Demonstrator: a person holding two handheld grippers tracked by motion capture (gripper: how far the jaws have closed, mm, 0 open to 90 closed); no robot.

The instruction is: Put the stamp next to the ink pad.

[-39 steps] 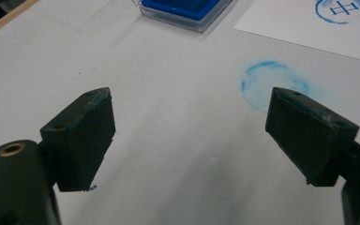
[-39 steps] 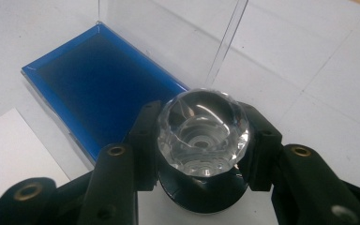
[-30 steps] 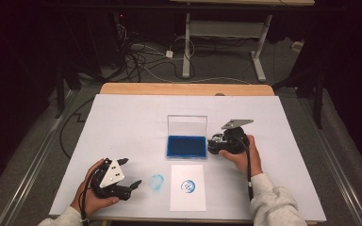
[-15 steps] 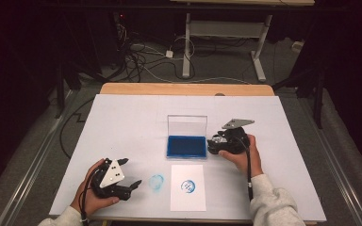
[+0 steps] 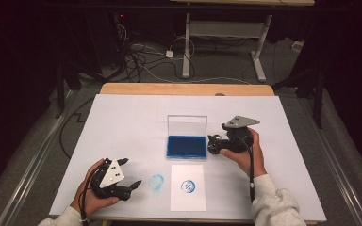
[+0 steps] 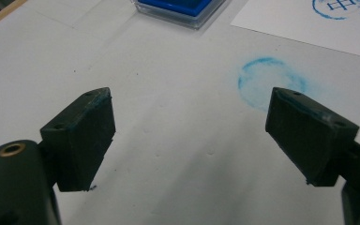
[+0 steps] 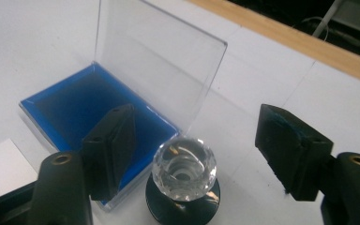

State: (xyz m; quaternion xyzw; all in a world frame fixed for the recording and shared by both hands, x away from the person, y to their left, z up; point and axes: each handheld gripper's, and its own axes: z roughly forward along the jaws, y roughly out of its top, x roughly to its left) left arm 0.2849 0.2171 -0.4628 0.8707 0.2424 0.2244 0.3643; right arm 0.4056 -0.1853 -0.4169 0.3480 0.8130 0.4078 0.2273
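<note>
Fingers of my right gripper (image 7: pixel 201 154) have just been opening — they stand apart, pressing nothing. Left of them lies the blue ink pad (image 7: pixel 93 108), lid upright; between them stands the crystal-knobbed stamp (image 7: pixel 183 180), untouched. My left gripper (image 6: pixel 192 136) gapes too — a blue smudge (image 6: pixel 269 82) just ahead.

A white table (image 5: pixel 122 117) with a wooden far edge (image 5: pixel 184 88) stands on a grey floor (image 5: pixel 42 141) in a dark room. Beyond it, cables (image 5: pixel 136 56) lie tangled beside a white desk frame (image 5: pixel 226 33).
</note>
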